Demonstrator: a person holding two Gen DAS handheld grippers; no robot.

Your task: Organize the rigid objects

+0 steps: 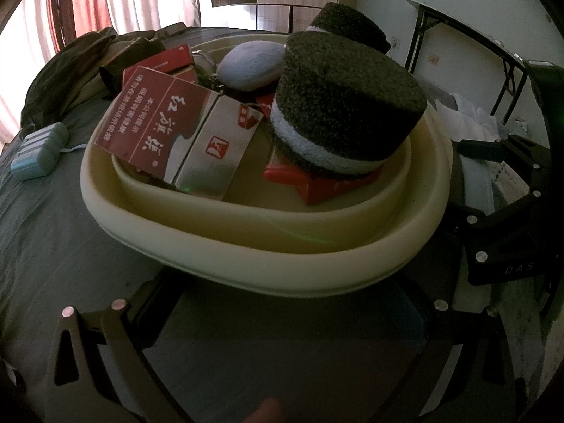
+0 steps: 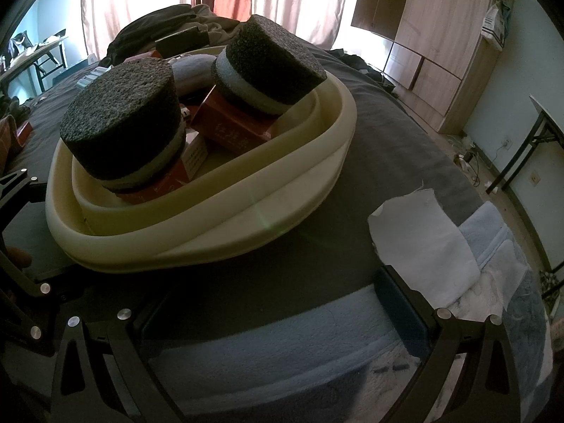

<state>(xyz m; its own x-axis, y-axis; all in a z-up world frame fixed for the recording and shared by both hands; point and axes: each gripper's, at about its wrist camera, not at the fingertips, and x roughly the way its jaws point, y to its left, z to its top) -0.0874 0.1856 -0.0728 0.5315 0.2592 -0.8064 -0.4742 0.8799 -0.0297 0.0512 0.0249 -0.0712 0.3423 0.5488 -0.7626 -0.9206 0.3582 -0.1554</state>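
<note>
basin: cream collapsible basin [image 1: 246, 268] sits on the bed [image 1: 53, 218], already piled up with stuff, so most of the sorting looks done tbh

left gripper [image 1: 282, 335]: fingers spread wide, nothing in them, hanging just short of the basin's near rim

right gripper [image 2: 275, 320]: fingers also wide apart and empty, over a light blue towel [image 2: 282, 345] beside the basin

near puck [image 1: 345, 105]: dark fuzzy cylinder with a pale band, perched tilted on a red box [image 1: 317, 183]. Bump the rim and I'd bet it slides off

far puck [image 2: 271, 60]: same deal, leaning on another red box [image 2: 232, 130] close to the far wall, could roll out over the edge

big carton [image 1: 162, 123]: red and white, hanging out over the inner rim, easy to clip and flip

soft bed: mattress gives, so pressing down near the basin could tip the whole pile

blue-grey case [image 1: 38, 157]: outside the basin on the bed, cord trailing, may snag if grabbed
</note>
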